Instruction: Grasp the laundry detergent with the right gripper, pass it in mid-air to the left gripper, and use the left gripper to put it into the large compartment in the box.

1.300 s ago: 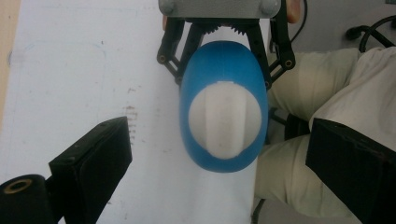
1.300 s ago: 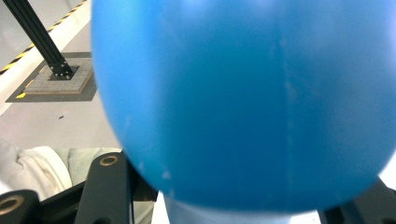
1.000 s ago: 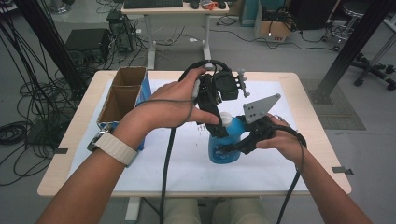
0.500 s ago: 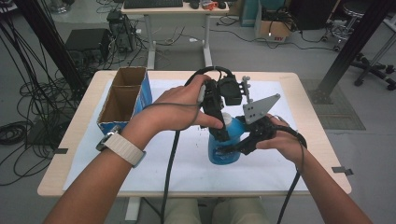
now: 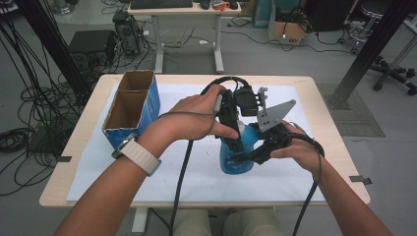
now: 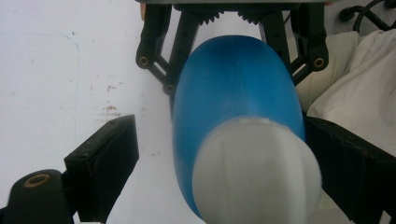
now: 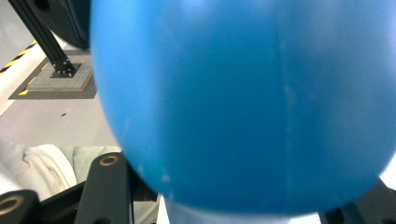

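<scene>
High view: a blue bottle [image 5: 236,155] is stood upright on the white sheet [image 5: 196,182] over the table [image 5: 334,123], right of the open box [image 5: 129,105]. It is clamped at its body by the right gripper [image 5: 241,158], whose jaws are closed on it from the right. The left gripper [image 5: 232,132] is brought down over the bottle's white cap [image 6: 257,168]; its jaws have just been closing, with the cap between them, a gap being left at the left jaw, and contact at the other cannot be told.
</scene>
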### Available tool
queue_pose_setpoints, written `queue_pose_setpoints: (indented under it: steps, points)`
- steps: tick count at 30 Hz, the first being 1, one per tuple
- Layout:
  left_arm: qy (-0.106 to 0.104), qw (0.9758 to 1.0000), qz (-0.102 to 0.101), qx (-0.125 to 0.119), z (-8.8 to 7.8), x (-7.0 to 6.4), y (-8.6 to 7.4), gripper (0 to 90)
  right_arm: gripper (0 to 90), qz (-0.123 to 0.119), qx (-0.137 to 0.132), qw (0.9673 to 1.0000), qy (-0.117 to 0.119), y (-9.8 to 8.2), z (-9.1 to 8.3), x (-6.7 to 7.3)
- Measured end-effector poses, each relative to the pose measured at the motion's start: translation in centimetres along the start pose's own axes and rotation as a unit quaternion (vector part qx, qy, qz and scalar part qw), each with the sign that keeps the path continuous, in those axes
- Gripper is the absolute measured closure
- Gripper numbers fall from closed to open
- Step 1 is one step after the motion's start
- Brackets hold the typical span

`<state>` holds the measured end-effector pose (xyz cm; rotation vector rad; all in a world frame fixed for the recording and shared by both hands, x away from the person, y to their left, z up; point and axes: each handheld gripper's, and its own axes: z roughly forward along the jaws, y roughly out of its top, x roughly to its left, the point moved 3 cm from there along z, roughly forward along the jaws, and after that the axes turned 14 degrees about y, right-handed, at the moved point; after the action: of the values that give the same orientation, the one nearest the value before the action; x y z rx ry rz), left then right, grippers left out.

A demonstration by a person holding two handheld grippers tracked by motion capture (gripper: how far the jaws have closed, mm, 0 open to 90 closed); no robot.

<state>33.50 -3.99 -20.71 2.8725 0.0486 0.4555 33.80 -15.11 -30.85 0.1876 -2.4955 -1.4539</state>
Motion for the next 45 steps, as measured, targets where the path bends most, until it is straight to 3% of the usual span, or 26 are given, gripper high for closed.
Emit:
queue_pose_setpoints:
  steps: [6, 16, 17, 19, 26, 43, 45]
  points:
    - [-0.01, 0.9999, 0.004, 0.003, 0.4, -0.1, 0.0, 21.0, 42.3, 0.0, 0.004, 1.0, -0.004, -0.1, 0.0, 0.1]
    - [-0.023, 0.9996, 0.012, 0.006, 0.9, -0.1, -0.1, 26.4, 42.3, 0.002, 0.011, 0.9999, -0.002, -0.2, 0.2, 0.1]
    - [-0.034, 0.9993, 0.015, 0.004, 0.9, -0.3, 0.0, 31.5, 42.3, 0.002, 0.012, 0.9999, -0.001, -0.2, 0.2, 0.1]
    - [-0.038, 0.9991, 0.017, 0.002, 0.9, -0.4, 0.0, 36.5, 42.3, 0.003, 0.013, 0.9999, -0.003, -0.3, 0.3, 0.1]
    - [-0.04, 0.9989, 0.019, 0.015, 1.2, -0.6, -0.1, 37.1, 42.5, 0.006, 0.02, 0.9998, 0.001, -0.5, 0.7, 0.1]
    - [-0.033, 0.999, 0.026, 0.014, 1.1, -0.4, -0.1, 37.4, 42.7, -0.001, 0.02, 0.9998, -0.005, -0.4, 0.5, 0.1]
    - [-0.032, 0.9992, 0.019, 0.015, 1.0, -0.5, -0.1, 37.4, 42.7, 0.0, 0.019, 0.9998, -0.005, -0.4, 0.5, 0.1]
